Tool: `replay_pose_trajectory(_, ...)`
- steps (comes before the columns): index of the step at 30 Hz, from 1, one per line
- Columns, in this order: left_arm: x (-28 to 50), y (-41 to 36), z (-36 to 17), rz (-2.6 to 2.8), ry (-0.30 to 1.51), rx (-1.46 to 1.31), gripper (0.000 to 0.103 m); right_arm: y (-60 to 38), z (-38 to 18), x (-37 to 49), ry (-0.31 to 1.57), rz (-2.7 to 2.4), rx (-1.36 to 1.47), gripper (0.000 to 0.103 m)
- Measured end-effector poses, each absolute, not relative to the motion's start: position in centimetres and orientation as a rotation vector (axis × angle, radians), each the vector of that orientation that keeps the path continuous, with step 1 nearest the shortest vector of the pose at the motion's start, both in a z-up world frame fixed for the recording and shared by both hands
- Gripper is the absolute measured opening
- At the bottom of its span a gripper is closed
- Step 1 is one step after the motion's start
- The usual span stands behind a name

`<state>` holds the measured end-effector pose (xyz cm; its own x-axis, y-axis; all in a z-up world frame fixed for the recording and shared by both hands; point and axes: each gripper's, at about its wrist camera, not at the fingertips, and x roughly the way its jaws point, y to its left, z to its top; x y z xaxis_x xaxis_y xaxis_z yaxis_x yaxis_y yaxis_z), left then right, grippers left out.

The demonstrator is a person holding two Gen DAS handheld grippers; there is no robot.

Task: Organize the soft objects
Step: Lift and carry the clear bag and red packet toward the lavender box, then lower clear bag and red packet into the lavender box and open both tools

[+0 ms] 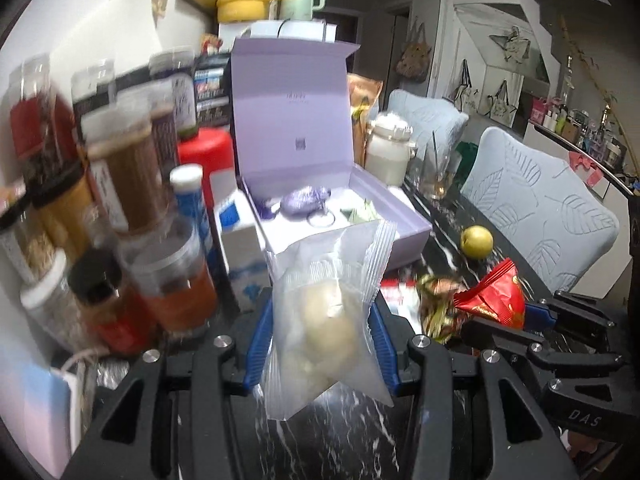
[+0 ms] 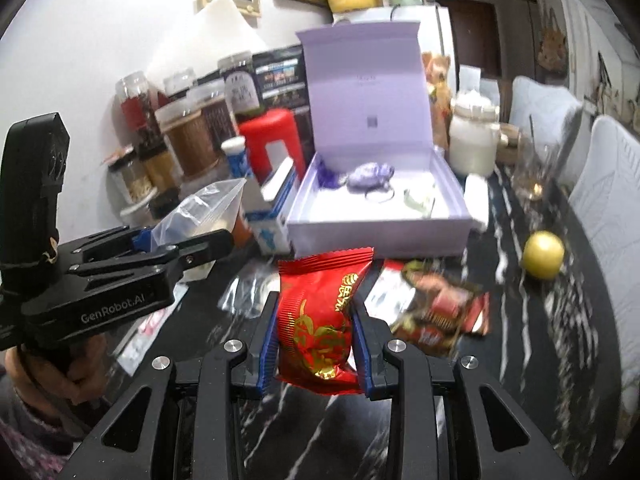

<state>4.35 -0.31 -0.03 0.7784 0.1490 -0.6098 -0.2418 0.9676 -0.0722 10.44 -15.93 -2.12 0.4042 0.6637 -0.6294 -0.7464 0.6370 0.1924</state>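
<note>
My left gripper (image 1: 320, 344) is shut on a clear plastic packet with a pale bun inside (image 1: 324, 320), held above the black marble table. My right gripper (image 2: 316, 340) is shut on a red foil snack packet (image 2: 320, 320). An open lilac box (image 1: 344, 216) stands just beyond; it also shows in the right wrist view (image 2: 376, 228). A purple wrapped item (image 2: 368, 172) and a pale green packet (image 2: 420, 200) lie inside it. The left gripper (image 2: 188, 248) shows at the left of the right wrist view, the right gripper (image 1: 536, 320) at the right of the left wrist view.
Several jars and bottles (image 1: 120, 184) crowd the left side. A red stool (image 2: 272, 136) and a blue-white carton (image 2: 272, 220) stand by the box. More red wrappers (image 2: 444, 312), a yellow-green fruit (image 2: 544, 254), a white jug (image 2: 474, 140) and padded chairs (image 1: 540, 208) lie right.
</note>
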Motion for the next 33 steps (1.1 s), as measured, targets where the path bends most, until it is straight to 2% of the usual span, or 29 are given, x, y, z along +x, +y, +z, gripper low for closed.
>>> replay_pose_trajectory(13,7.9,0.2,4.5,0.248,0.514,-0.102,0.045,-15.3,2.4,14.7,0.660,0.881,-0.117,0.032)
replay_pose_trajectory(33,16.9,2.2,5.5,0.235,0.473,-0.152,0.045,-14.6,4.9,22.8,0.611,0.870,-0.098,0.032)
